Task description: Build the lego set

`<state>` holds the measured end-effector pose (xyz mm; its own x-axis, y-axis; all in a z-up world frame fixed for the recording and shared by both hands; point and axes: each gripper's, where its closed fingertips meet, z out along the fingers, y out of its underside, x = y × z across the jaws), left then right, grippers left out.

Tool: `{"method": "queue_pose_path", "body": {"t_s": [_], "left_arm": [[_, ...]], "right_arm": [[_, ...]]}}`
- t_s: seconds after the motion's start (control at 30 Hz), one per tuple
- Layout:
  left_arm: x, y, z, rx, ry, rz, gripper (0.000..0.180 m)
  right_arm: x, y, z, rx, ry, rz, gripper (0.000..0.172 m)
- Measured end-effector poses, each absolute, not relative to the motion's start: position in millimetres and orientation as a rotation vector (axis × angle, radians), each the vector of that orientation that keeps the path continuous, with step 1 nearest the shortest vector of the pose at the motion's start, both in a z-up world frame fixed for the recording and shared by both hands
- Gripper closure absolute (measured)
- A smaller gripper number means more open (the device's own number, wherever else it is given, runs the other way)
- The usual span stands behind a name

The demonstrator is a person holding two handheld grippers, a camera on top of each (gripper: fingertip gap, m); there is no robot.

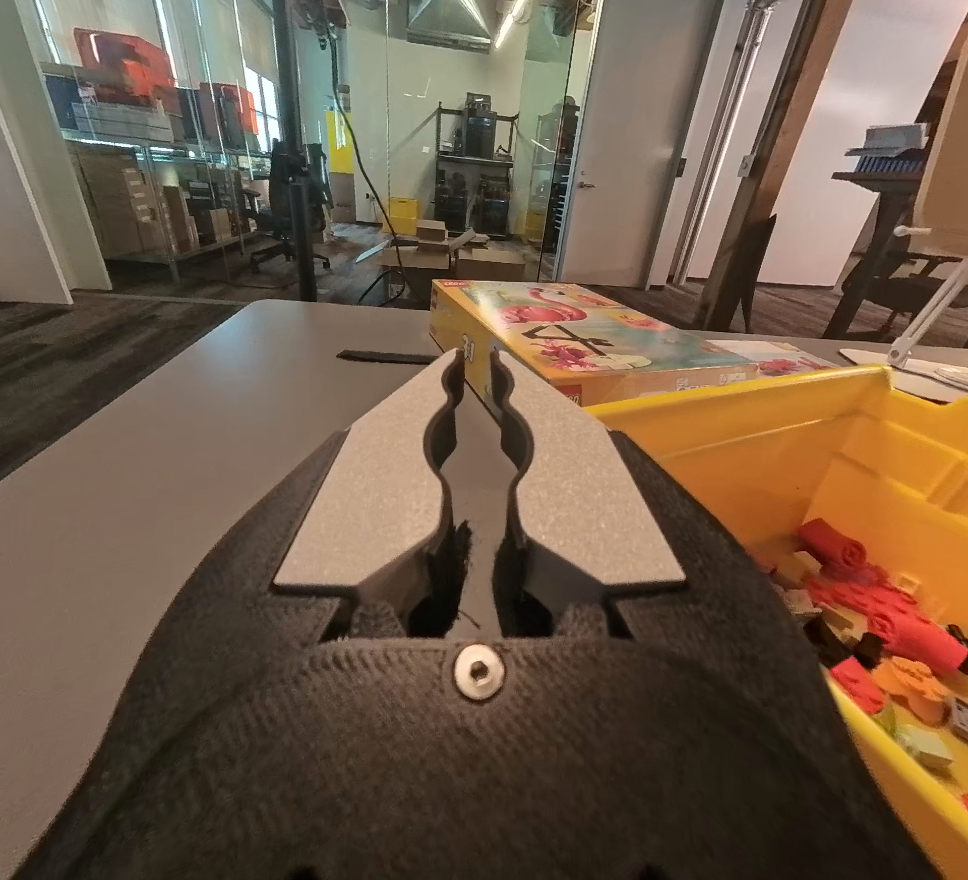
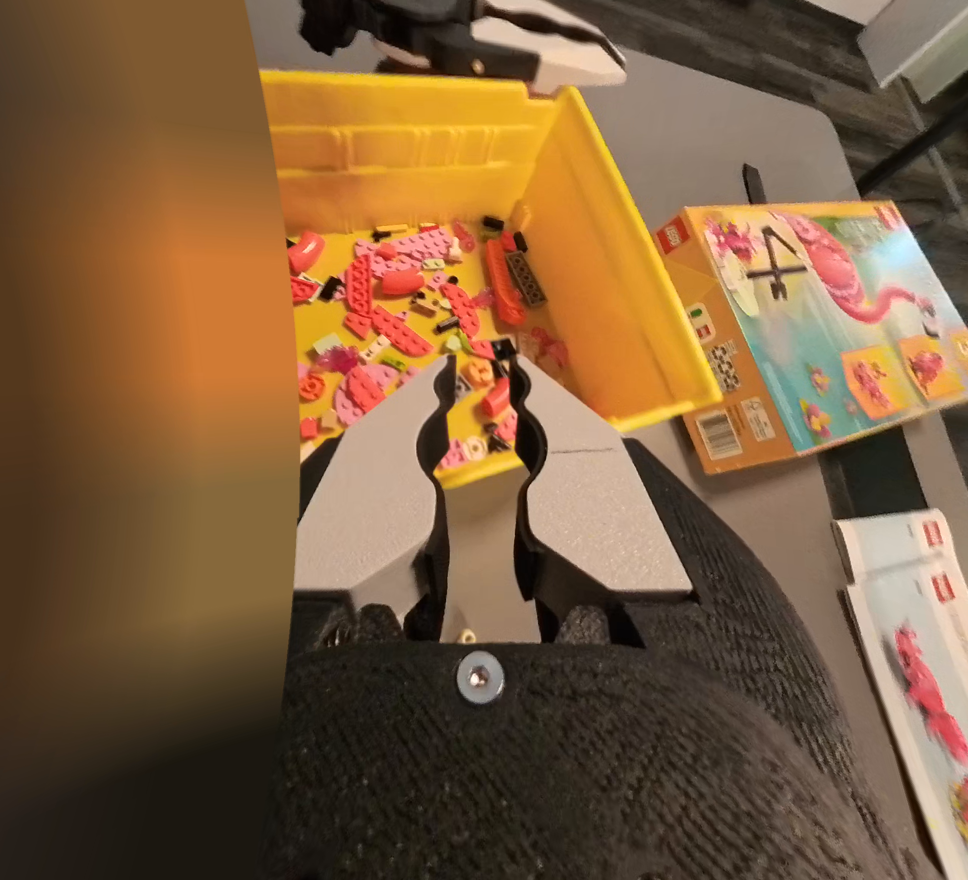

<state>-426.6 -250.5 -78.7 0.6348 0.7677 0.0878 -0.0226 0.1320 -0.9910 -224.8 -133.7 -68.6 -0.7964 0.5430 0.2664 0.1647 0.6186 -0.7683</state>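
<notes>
My left gripper (image 1: 476, 357) is open and empty, held level over the grey table (image 1: 183, 435), just left of a yellow bin (image 1: 733, 435). It points at the near corner of a yellow toy brick box (image 1: 602, 331). It also shows in the right wrist view (image 2: 550, 42), beyond the bin's far wall. My right gripper (image 2: 483, 362) is open and hangs over the near end of the yellow bin (image 2: 419, 121), above loose pink, red, orange and black bricks (image 2: 393, 289). A small black brick (image 2: 504, 346) lies close to its right fingertip; nothing is clamped between the pads.
The brick box (image 2: 812, 331) lies flat on the table right of the bin. White booklets (image 2: 916, 645) lie near the table's right edge. A black strip (image 1: 382, 357) lies on the table beyond the left gripper. The table's far edge drops to carpet. Spacing between my two grippers at the tips: around 25 centimeters.
</notes>
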Motion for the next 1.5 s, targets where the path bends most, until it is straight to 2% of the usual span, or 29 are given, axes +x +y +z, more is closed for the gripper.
{"method": "queue_pose_path", "body": {"t_s": [0.03,0.17,0.3,0.33,0.43,0.53,0.77,0.9,1.0,1.3,1.4,1.5], "left_arm": [[-427,-250,-79,-1.332,-0.698,0.653,0.172],[-426,-249,-78,-1.334,-0.685,0.654,0.172],[-425,-249,-78,-1.333,-0.681,0.654,0.173],[-425,-249,-77,-1.333,-0.68,0.655,0.173],[-424,-249,-77,-1.331,-0.675,0.651,0.173],[-424,-248,-77,-1.329,-0.672,0.648,0.173],[-423,-248,-76,-1.327,-0.665,0.638,0.173],[-423,-248,-76,-1.324,-0.669,0.63,0.173],[-423,-248,-76,-1.324,-0.671,0.624,0.173],[-424,-247,-76,-1.321,-0.675,0.609,0.173],[-424,-248,-76,-1.318,-0.675,0.607,0.173],[-424,-248,-76,-1.319,-0.676,0.606,0.173]], "right_arm": [[-223,-141,-67,-0.532,-2.364,1.061,0.153],[-230,-170,-72,-0.469,-2.429,1.002,0.152],[-248,-199,-116,-0.303,-2.692,0.755,0.146],[-252,-205,-128,-0.267,-2.754,0.7,0.142],[-269,-217,-148,-0.281,-2.851,0.602,0.11],[-267,-243,-153,-0.263,-2.944,0.741,0.103],[-261,-247,-184,-0.322,-3.102,0.637,0.089],[-196,-237,-173,-0.191,-3.417,0.553,0.098],[-214,-215,-167,-0.156,-3.28,0.389,0.098],[-253,-179,-190,-0.178,-3.164,0.035,0.086],[-218,-186,-182,-0.165,-3.367,0.094,0.103],[-217,-173,-171,-0.188,-3.366,0.021,0.105]]}}
